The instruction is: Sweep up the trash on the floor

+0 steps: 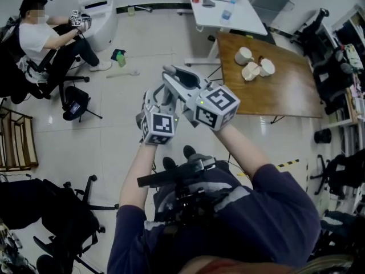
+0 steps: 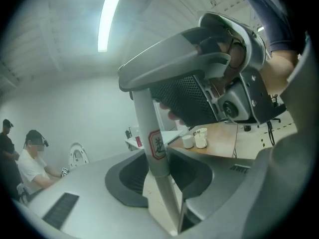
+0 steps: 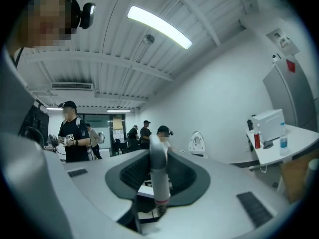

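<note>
A grey handle pole (image 2: 155, 148) with a red label stands between the jaws of my left gripper (image 2: 160, 166). There is a sliver of gap beside it, so the pads do not press it. Higher on the same pole, my right gripper (image 2: 149, 86) is clamped on. The right gripper view shows the pole (image 3: 156, 158), red band near its end, held in the right gripper (image 3: 158, 183). In the head view both grippers are raised at chest height, left (image 1: 155, 99) just under right (image 1: 175, 72). A small green thing (image 1: 118, 56) and a pale strip (image 1: 122, 73) lie on the floor beyond.
A wooden table (image 1: 285, 96) with white cups (image 1: 254, 67) stands at right, a white desk (image 1: 222, 13) behind it. A seated person (image 1: 40, 39) is at far left. Black office chairs (image 1: 74, 104) stand on the left.
</note>
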